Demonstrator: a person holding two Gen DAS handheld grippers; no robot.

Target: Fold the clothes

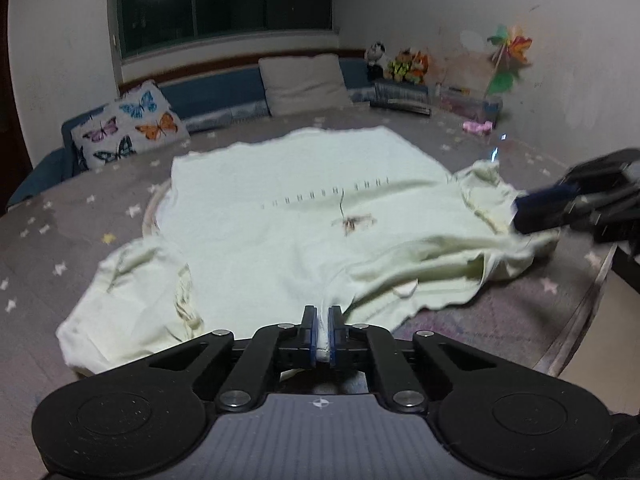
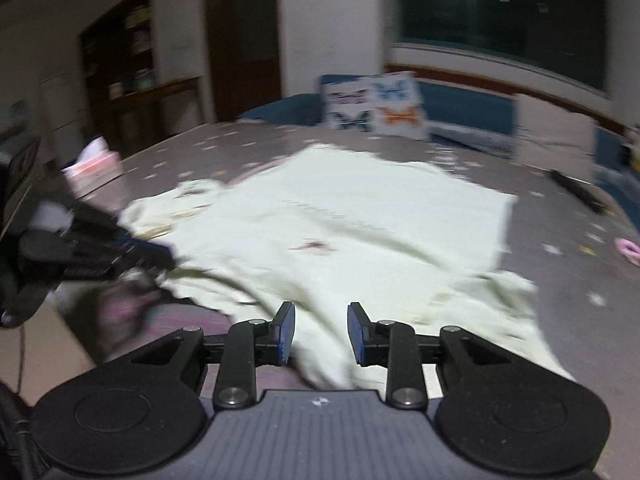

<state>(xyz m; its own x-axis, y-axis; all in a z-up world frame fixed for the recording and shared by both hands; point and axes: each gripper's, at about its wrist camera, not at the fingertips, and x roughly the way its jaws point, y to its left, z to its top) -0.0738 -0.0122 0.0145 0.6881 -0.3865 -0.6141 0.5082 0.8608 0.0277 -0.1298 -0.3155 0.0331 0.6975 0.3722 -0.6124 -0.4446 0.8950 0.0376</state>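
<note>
A pale green T-shirt (image 1: 280, 208) with a small brown print lies spread on the grey star-patterned bed cover (image 1: 60, 248). My left gripper (image 1: 323, 316) is shut on the shirt's near edge, with cloth pinched between the blue pads. It also shows at the left of the right wrist view (image 2: 160, 254), gripping the shirt's edge. My right gripper (image 2: 321, 320) is open, its jaws wide apart over bunched cloth of the shirt (image 2: 360, 232) near a sleeve. It shows in the left wrist view (image 1: 524, 208) at the shirt's right sleeve. The right wrist view is blurred.
A butterfly pillow (image 1: 128, 124) and a beige pillow (image 1: 304, 84) lean at the bed's far side under a dark window. Toys (image 1: 408, 66) and a pinwheel (image 1: 508, 52) stand at the far right. A pink item (image 2: 630, 250) lies on the cover. The bed edge (image 1: 580, 320) runs on the right.
</note>
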